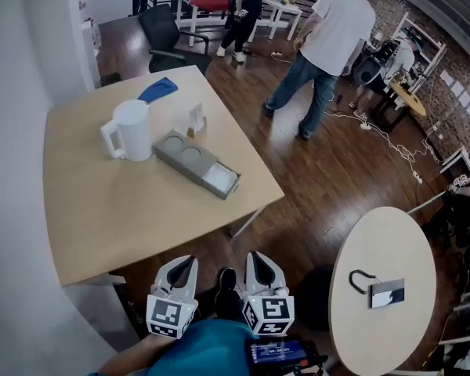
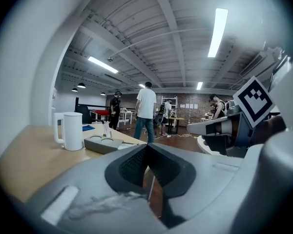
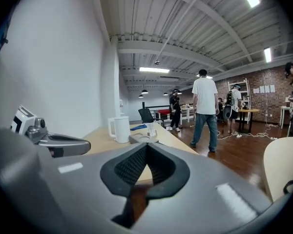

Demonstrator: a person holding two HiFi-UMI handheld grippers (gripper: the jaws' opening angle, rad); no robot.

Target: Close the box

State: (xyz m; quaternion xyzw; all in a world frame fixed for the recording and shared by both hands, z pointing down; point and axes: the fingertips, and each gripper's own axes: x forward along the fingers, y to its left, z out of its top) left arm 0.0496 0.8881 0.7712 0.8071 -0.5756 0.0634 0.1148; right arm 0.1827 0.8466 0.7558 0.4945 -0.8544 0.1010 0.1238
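A flat grey box lies on the square wooden table, its white-lined drawer slid out toward the table's right edge. The box also shows far off in the left gripper view and the right gripper view. My left gripper and right gripper hover side by side off the table's near edge, close to my body and well short of the box. Both are shut with nothing between the jaws: the left gripper's and the right gripper's tips meet.
A white jug stands left of the box, with a blue cloth and a small clear stand behind it. A round table is at my right. People walk on the wooden floor beyond; an office chair is at the back.
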